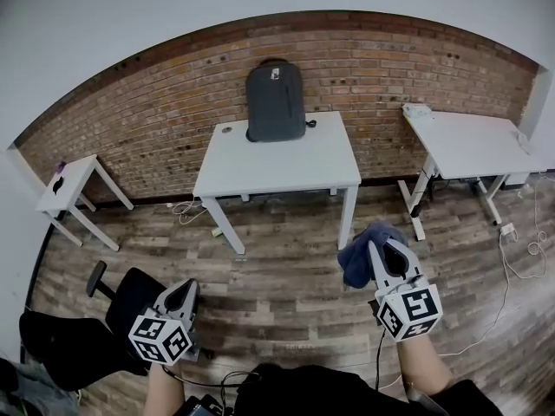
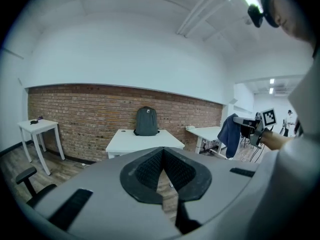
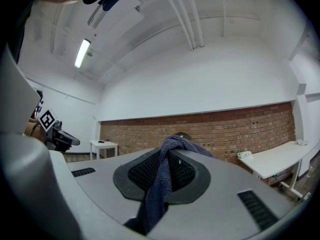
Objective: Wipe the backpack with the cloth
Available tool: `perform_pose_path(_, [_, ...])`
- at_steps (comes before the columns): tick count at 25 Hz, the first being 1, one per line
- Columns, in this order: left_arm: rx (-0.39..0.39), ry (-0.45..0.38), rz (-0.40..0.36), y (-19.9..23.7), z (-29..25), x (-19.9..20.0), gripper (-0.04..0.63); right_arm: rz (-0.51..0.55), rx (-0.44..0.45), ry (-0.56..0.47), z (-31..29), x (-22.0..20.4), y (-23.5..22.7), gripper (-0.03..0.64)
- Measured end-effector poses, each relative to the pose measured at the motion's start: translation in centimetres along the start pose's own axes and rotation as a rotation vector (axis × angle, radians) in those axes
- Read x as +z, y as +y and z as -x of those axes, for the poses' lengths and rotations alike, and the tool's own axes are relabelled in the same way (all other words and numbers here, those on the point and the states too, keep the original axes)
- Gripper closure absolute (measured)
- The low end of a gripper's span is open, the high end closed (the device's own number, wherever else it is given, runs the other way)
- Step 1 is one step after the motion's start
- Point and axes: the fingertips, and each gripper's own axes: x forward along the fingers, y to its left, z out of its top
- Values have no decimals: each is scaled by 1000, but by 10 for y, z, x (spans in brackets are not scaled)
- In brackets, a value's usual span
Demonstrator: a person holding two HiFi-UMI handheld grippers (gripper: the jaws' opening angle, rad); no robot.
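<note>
A dark grey backpack (image 1: 276, 100) stands upright against the brick wall at the back of a white table (image 1: 277, 167), a few steps ahead of me. The left gripper view shows the backpack (image 2: 146, 121) from afar too. My right gripper (image 1: 384, 251) is held over the floor, in front of the table's right side, shut on a blue cloth (image 1: 357, 263) that hangs from its jaws. In the right gripper view the cloth (image 3: 162, 184) drapes over the jaws and hides most of the backpack. My left gripper (image 1: 185, 289) is low at the left, shut and holding nothing.
A second white desk (image 1: 473, 141) stands at the right, with cables (image 1: 520, 250) on the wooden floor near it. A small white side table (image 1: 69, 180) is at the left wall. A black office chair (image 1: 113, 310) sits close to my left gripper.
</note>
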Motion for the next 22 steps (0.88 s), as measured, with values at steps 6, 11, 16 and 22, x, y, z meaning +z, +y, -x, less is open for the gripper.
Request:
perform_pose_path(6, [-13, 15, -30, -12, 6, 7, 598, 10, 4, -11, 8, 3, 4, 581])
perform_pose_path(11, [-40, 12, -63, -20, 7, 12, 598, -13, -3, -1, 16, -5, 7, 581])
perform_pose_path(16, [-50, 16, -57, -8, 5, 5, 598, 5, -11, 3, 13, -8, 19, 581])
perform_pose_path(22, [-68, -11, -52, 11, 4, 9, 598, 42, -15, -4, 3, 0, 40, 581])
